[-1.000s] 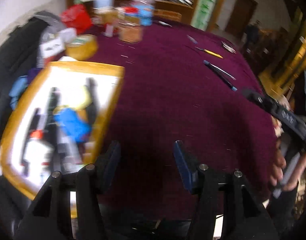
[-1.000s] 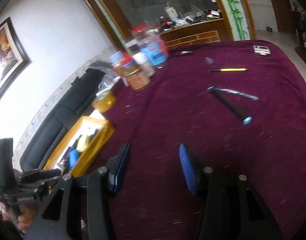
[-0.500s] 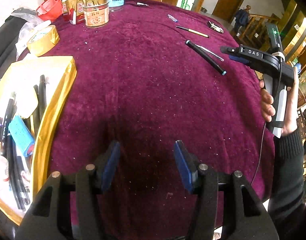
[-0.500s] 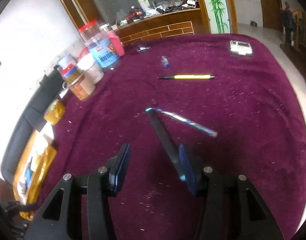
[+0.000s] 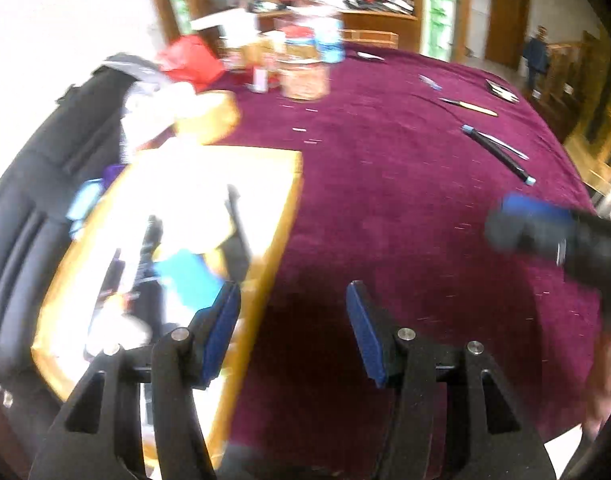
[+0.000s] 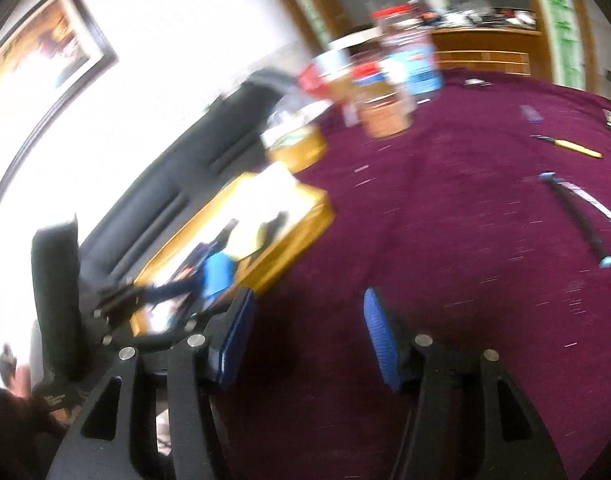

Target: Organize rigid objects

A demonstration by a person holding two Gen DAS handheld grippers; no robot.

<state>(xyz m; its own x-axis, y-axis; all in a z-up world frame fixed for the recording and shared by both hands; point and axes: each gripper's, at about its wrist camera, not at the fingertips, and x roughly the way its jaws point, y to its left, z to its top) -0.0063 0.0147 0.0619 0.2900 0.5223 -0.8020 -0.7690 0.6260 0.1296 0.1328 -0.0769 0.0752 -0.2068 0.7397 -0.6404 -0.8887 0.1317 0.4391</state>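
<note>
Both views are blurring with motion. The left gripper (image 5: 293, 328) is hovering over the near edge of the maroon tablecloth (image 5: 385, 200), its 2 blue-padded fingers (image 5: 221, 328) spread apart with nothing between them; the left finger is overlapping the near right corner of the gold-rimmed tray (image 5: 281, 236), which is lying just to the left of the gap. Inside the tray a blue block (image 5: 189, 276) and several dark pens (image 5: 147, 248) are lying together, too smeared to count. The right gripper (image 6: 305, 340) is likewise standing wide open and empty above the cloth (image 6: 425, 240), with the tray (image 6: 305, 220) ahead and to its left and the left gripper (image 6: 117, 300) showing beside that tray. The loose things are lying well ahead of both sets of fingers, toward the right: a black pen with a light blue tip (image 5: 501, 156) (image 6: 581, 224) is touching a thin patterned pen (image 5: 505, 146) (image 6: 593, 202) at their far ends, forming a narrow V, and beyond them a yellow pen (image 5: 471, 107) (image 6: 573, 147) and a small blue item (image 5: 430, 82) (image 6: 531, 114) are lying apart. Jars (image 5: 305, 76) and a tape roll (image 6: 295, 146) are crowding the far left edge of the table.
</note>
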